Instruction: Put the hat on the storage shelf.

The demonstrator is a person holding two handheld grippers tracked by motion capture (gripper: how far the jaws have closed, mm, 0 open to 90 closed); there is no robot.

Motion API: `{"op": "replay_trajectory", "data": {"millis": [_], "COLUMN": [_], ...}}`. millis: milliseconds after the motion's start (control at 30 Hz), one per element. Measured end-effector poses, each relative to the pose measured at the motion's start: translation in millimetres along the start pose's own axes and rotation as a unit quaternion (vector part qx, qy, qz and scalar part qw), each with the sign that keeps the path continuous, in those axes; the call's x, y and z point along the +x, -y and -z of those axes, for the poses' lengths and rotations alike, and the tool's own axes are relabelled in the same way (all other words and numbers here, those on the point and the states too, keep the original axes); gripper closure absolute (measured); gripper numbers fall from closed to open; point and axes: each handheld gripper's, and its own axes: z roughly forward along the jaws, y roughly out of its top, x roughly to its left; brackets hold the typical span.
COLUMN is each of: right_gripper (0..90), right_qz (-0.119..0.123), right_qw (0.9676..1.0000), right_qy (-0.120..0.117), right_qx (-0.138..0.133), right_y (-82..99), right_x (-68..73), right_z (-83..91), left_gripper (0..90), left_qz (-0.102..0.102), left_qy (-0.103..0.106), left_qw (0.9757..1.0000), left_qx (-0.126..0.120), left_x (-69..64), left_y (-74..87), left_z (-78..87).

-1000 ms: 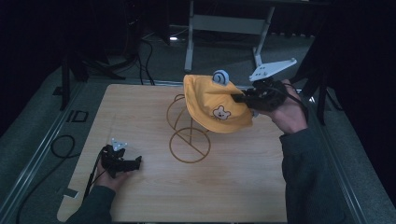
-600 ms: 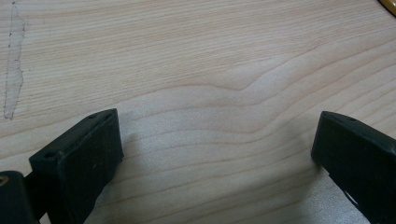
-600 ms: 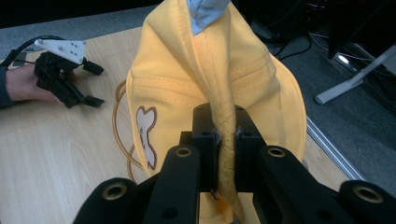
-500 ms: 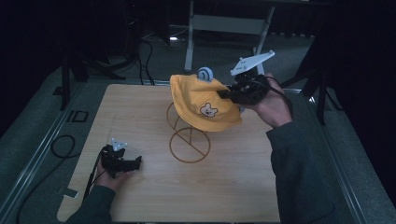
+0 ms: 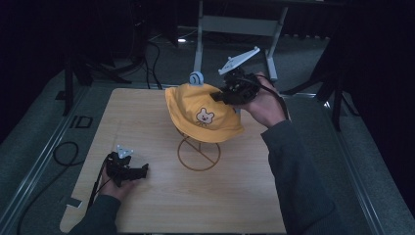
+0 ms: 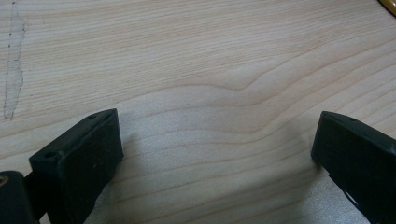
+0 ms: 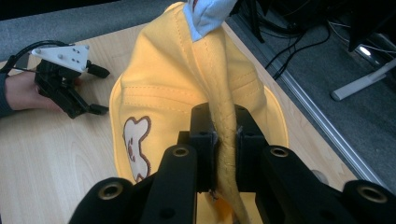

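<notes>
1. The left gripper (image 6: 219, 154) has its two black jaws standing wide apart, with nothing between them.
2. Pale wooden table (image 6: 210, 70) lies close beneath, grain running across.
3. A greyish smear (image 6: 13, 70) marks the wood at the left edge.
4. A yellow sliver (image 6: 388, 3) shows in the top right corner.

Hat (image 7: 187, 93) brim fold runs down between the jaws, lower end cut off by frame bottom. Wire stand (image 5: 198, 154) top hidden under the hat.

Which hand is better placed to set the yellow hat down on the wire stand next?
Right. The right gripper is already clamped on a fold of the yellow hat just above the wire stand. The left gripper rests open on the table, apart from both.
</notes>
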Motion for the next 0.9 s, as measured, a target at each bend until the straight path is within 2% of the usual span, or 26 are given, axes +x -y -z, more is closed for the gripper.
{"op": "replay_trajectory", "data": {"millis": [300, 467, 900], "right_gripper": [81.5, 81.4, 81.7], "right_qz": [0.004, 0.009, 0.012], "right_qw": [1.0, 0.9997, 0.9988], "right_qy": [-0.007, -0.007, -0.004], "right_qx": [0.004, 0.021, 0.047], "right_y": [-13.1, -17.1, -16.8], "right_x": [6.0, 9.4, 14.6], "right_z": [-16.6, -26.9, -49.6], "left_gripper": [1.9, 1.9, 2.0], "left_qz": [-0.001, 0.002, -0.002], "left_qy": [0.0, -0.001, 0.0], "left_qw": [1.0, 1.0, 1.0], "left_qx": [0.0, -0.002, 0.001], "left_x": [0.1, -0.3, 0.3], "left_y": [0.0, 0.0, 0.0], "left_z": [0.0, -0.3, 0.2]}}
